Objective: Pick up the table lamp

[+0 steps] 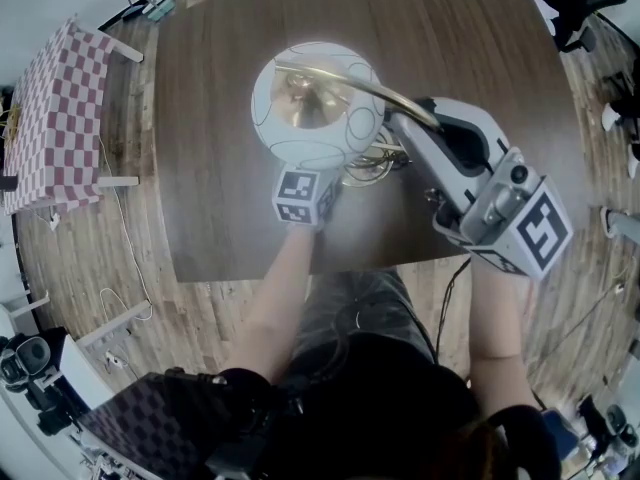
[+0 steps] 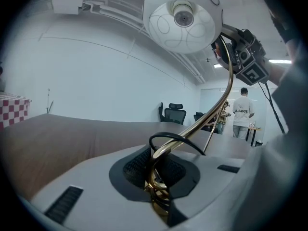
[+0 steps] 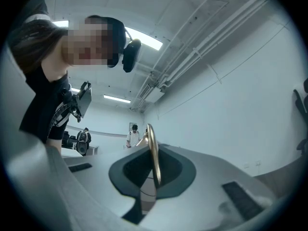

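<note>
Table lamp (image 1: 315, 108) is held by both our grippers over the dark wooden table (image 1: 220, 188), whose top spreads out on every side beneath the lamp's white globe shade (image 1: 300, 133). We cannot tell whether the table lamp touches the tabletop. Well to the left of the shade in the head view, a red-and-white checked cloth (image 1: 50, 118) covers a smaller piece of furniture off on the plank floor.

The shade is round and drawn over with thin looping lines. In the left gripper view we look up into it and see the bulb socket (image 2: 184, 17). From the shade a thin brass stem (image 1: 385, 93) arcs away to the right and then curves down.

Our right gripper (image 1: 402, 126) comes in from the lower right of the shade. Its jaws are closed tight on the stem just beside the shade, and the right gripper view shows the brass rod pinched between the two pads.

Our left gripper (image 2: 159, 186) sits low, under the shade, with its marker cube (image 1: 305, 198) showing at the shade's near edge. Its jaws are nearly together, clamped on the brass loops (image 2: 156, 198) at the bottom of the stem. A black cord (image 2: 168, 138) loops over those jaws, well below the shade.
</note>
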Motion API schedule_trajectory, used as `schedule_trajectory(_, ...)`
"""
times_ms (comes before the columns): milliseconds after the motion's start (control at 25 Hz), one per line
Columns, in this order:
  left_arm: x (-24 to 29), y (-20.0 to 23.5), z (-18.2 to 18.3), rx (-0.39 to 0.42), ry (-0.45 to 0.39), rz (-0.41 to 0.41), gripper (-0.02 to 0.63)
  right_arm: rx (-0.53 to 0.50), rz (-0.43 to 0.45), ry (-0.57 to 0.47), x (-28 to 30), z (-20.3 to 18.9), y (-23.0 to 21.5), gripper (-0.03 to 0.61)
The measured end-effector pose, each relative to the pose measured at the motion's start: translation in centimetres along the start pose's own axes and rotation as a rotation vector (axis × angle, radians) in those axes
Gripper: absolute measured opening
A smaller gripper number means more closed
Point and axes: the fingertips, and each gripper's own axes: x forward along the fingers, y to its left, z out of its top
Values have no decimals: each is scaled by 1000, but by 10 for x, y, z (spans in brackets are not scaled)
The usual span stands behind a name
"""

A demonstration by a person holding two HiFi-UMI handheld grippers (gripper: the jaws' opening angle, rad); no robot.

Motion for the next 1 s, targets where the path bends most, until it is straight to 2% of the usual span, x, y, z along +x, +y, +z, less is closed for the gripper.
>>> schedule_trajectory(360, -3, 8, 5, 6, -18, 49, 29, 30, 21, -30, -3, 2, 2, 0)
schedule_trajectory(1000, -14, 7, 25, 12, -34, 66, 28, 16, 67, -29, 2, 21, 11, 0)
